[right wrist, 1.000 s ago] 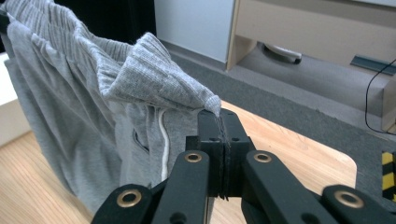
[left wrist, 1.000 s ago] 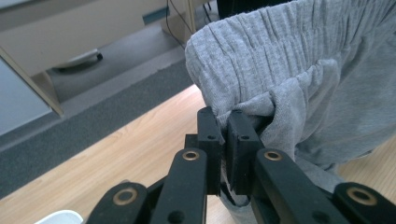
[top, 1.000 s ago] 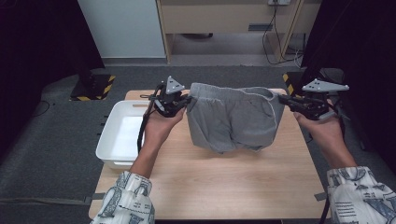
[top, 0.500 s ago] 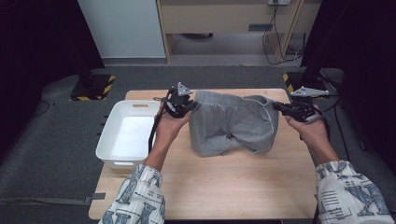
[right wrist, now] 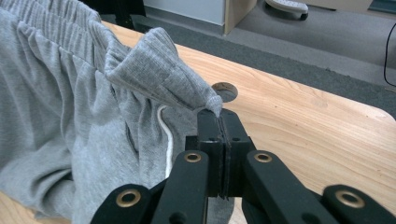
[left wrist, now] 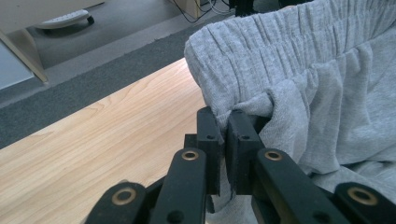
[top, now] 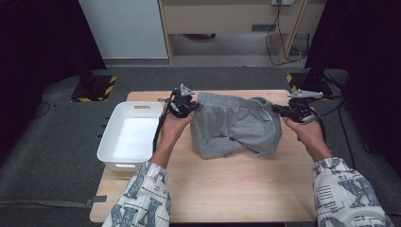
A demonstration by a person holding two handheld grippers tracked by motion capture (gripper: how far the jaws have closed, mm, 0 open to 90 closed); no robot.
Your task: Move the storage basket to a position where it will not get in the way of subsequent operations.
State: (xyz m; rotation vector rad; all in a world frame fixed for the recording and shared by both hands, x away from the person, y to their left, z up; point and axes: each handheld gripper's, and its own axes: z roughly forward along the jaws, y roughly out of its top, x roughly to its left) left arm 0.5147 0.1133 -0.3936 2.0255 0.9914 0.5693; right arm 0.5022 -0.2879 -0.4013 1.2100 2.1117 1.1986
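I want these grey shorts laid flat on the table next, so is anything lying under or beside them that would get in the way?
Nothing visible does. The grey shorts hang by the waistband from the left gripper and right gripper, legs already on the bare wooden table. The white bin sits off to the left, apart from them.

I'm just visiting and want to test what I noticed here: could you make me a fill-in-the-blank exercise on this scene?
1. Each hand-held gripper pinches the grey cotton shorts at the elastic ____.
2. The white plastic bin beside the shorts holds ____.
3. The shorts' lower part rests on the light ____ table.
4. The left hand-held gripper and right hand-held gripper have their jaws ____.

Missing words: waistband; nothing; wooden; shut
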